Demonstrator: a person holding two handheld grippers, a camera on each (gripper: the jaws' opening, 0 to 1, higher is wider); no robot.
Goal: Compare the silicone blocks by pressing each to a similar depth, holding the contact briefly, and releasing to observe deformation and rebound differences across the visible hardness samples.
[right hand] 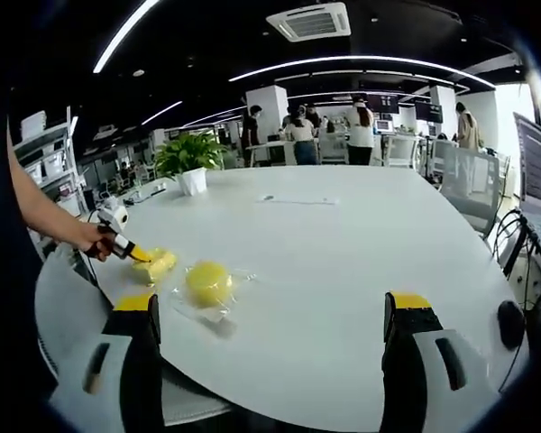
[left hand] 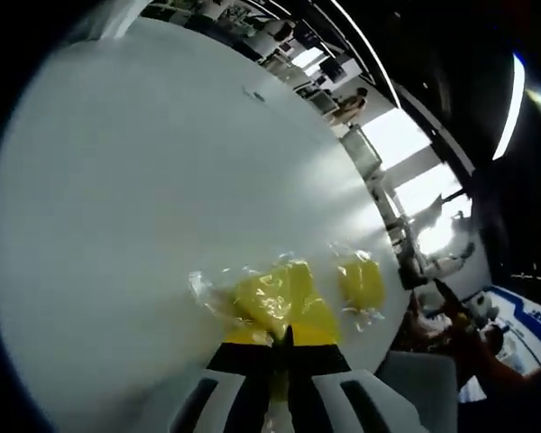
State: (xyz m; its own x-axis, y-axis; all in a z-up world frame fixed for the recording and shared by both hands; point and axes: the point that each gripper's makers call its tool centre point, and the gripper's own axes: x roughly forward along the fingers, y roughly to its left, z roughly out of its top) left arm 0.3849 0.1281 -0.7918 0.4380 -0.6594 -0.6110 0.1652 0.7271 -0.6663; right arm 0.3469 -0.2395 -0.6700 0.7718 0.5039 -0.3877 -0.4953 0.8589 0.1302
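Observation:
In the left gripper view a yellow silicone block in a clear bag (left hand: 275, 296) lies on the white table (left hand: 144, 180), right at my left gripper's (left hand: 285, 336) yellow tips. Those jaws stand together, shut, with the tips against the block's near edge. A second bagged yellow block (left hand: 361, 281) lies just to its right. In the right gripper view my right gripper (right hand: 275, 311) is wide open over the table's near edge, with nothing between its jaws. There the left gripper (right hand: 117, 242), held by a hand, touches the first block (right hand: 158, 263). The second block (right hand: 207, 281) lies beside it.
A potted plant (right hand: 187, 162) and a sheet of paper (right hand: 293, 199) sit farther back on the table (right hand: 361, 253). People stand at desks in the background. A chair (right hand: 473, 185) and cables (right hand: 509, 236) are on the right side.

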